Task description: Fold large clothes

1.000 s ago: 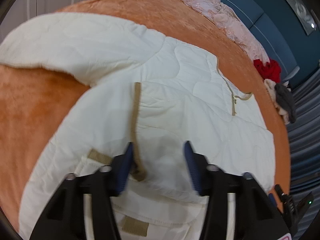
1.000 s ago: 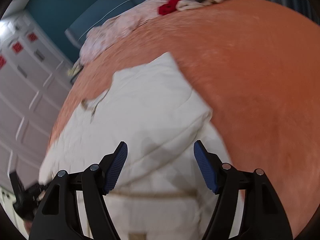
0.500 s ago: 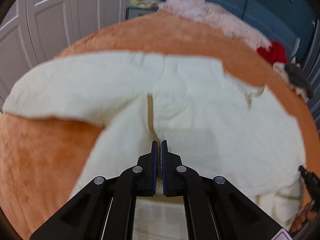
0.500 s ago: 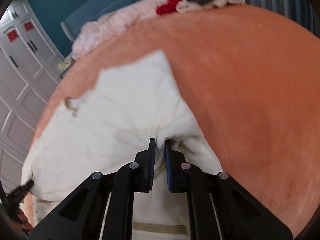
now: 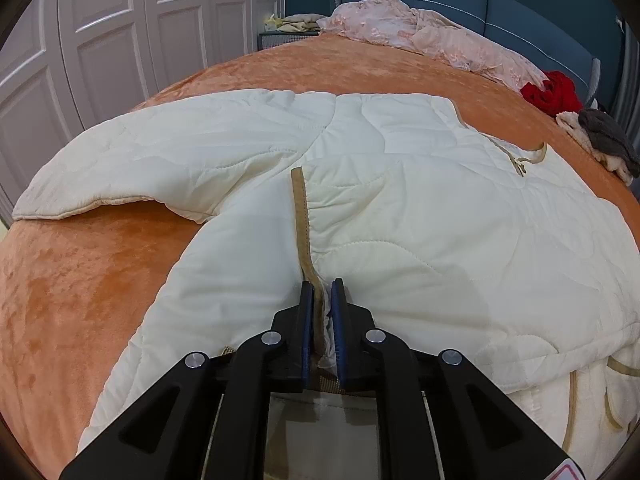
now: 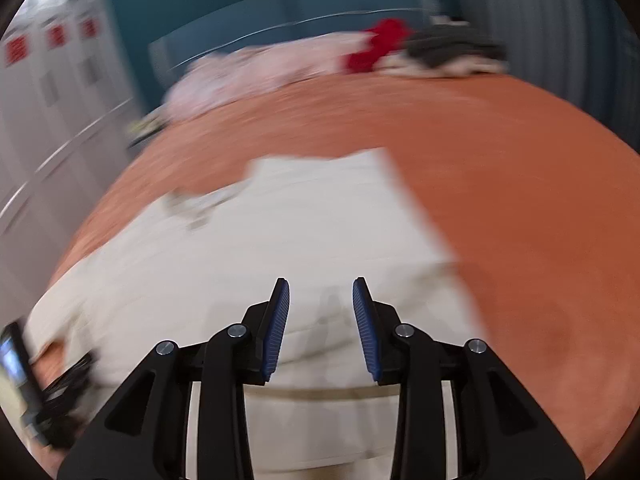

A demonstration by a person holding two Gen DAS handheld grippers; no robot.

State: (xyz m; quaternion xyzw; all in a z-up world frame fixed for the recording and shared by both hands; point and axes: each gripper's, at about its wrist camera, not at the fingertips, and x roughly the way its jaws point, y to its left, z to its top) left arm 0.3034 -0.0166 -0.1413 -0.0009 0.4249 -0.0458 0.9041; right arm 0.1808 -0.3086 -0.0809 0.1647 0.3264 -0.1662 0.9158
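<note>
Quilted cream jacket (image 5: 400, 216) lies spread on the orange bedspread (image 5: 80, 280), filling the centre of the left wrist view; one sleeve (image 5: 160, 168) runs out toward 9 o'clock, flat on the cover. Tan trim strip (image 5: 303, 224) runs from mid-frame down to 6 o'clock. Left gripper (image 5: 321, 308) is clamped on the jacket right at that trim: blue pads nearly together, a fold of cream fabric and the tan strip pinched between them. Zipper pull and tan cord (image 5: 524, 160) sit at 2 o'clock on the jacket. At 12 to 1 o'clock, pink bedding (image 5: 420, 36) is heaped along the blue headboard (image 5: 520, 4). Red garment (image 5: 552, 92) and a grey-and-cream pile (image 5: 604, 140) at 2 o'clock, on the bedspread, well apart from the jacket. White panelled wardrobe doors (image 5: 120, 32) at 10 to 11 o'clock.

Right wrist view is motion-blurred. Right gripper (image 6: 321, 320) hangs over the jacket (image 6: 300, 240) with pads spread apart, nothing between them; fabric contact can't be judged. Jacket's right edge lies at 3 o'clock from the fingers, bedspread (image 6: 520, 200) beyond it. Red garment (image 6: 376, 48) and grey pile (image 6: 452, 50) at 12 to 1 o'clock. A dark blurred object (image 6: 24, 384) shows at 8 o'clock; can't identify it.
</note>
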